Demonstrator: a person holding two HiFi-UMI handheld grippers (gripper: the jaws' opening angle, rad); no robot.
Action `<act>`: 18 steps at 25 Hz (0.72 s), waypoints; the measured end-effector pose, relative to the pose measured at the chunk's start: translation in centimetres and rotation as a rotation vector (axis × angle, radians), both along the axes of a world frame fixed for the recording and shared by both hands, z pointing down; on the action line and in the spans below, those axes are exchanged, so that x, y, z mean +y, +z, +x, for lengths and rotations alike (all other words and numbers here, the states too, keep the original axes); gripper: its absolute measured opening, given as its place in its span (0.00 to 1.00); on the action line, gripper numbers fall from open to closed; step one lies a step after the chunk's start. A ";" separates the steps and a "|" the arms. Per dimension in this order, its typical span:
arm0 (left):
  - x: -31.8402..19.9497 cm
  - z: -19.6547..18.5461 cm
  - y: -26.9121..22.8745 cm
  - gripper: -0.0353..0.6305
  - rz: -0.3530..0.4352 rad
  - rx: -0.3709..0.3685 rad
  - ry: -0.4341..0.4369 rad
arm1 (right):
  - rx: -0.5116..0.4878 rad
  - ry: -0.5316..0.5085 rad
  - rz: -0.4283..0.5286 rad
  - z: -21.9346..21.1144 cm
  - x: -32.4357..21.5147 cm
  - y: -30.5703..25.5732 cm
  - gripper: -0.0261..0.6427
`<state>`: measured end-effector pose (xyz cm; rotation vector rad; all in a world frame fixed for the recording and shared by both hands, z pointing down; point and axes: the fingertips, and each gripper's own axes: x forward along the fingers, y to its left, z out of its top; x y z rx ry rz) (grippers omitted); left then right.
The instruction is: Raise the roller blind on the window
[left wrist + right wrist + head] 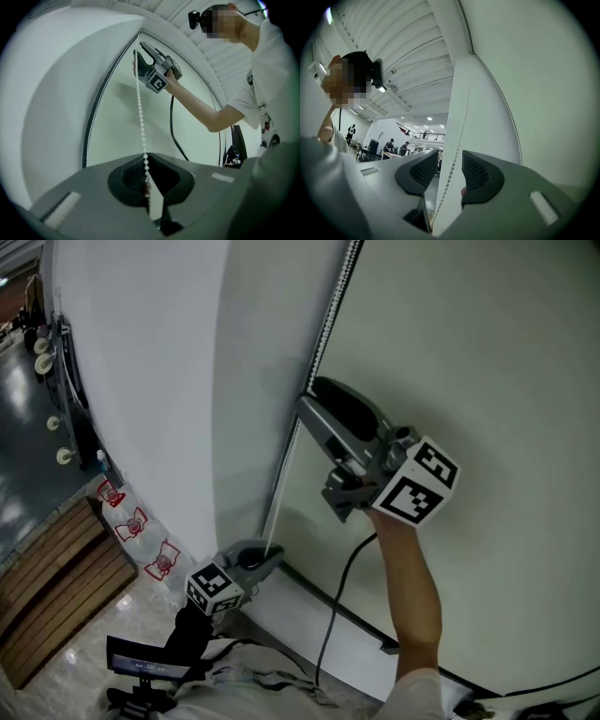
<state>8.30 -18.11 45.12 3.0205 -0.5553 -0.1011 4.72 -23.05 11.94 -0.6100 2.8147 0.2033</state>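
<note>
A white bead chain hangs down the left edge of the pale roller blind. High on the chain is my right gripper. In the right gripper view, its jaws stand open and the chain runs through the gap, clear of both pads. Much lower, my left gripper is shut on the same chain. In the left gripper view the beads drop straight into its closed jaws, and the right gripper shows up above on the chain.
A white wall stands left of the chain. A black cable trails from the right gripper past a dark bar at the blind's foot. A wooden bench and labelled bottles sit on the floor at the left.
</note>
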 end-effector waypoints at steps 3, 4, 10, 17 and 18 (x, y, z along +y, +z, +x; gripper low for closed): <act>0.0 0.0 0.0 0.05 -0.001 0.001 -0.003 | 0.003 -0.003 0.010 -0.3 -0.7 -1.6 0.25; -0.1 0.0 0.0 0.05 -0.002 0.001 -0.003 | -0.001 -0.006 0.014 -0.3 -0.8 -2.2 0.24; -0.1 -0.2 0.2 0.05 -0.004 0.001 -0.007 | -0.008 -0.002 0.031 -0.7 -0.9 -3.9 0.20; -0.2 -0.2 0.3 0.05 -0.009 0.006 -0.010 | -0.064 0.027 0.009 0.1 -1.0 -4.3 0.06; -0.2 -0.2 0.3 0.05 -0.009 0.007 -0.010 | -0.066 0.027 0.010 0.1 -0.8 -4.2 0.06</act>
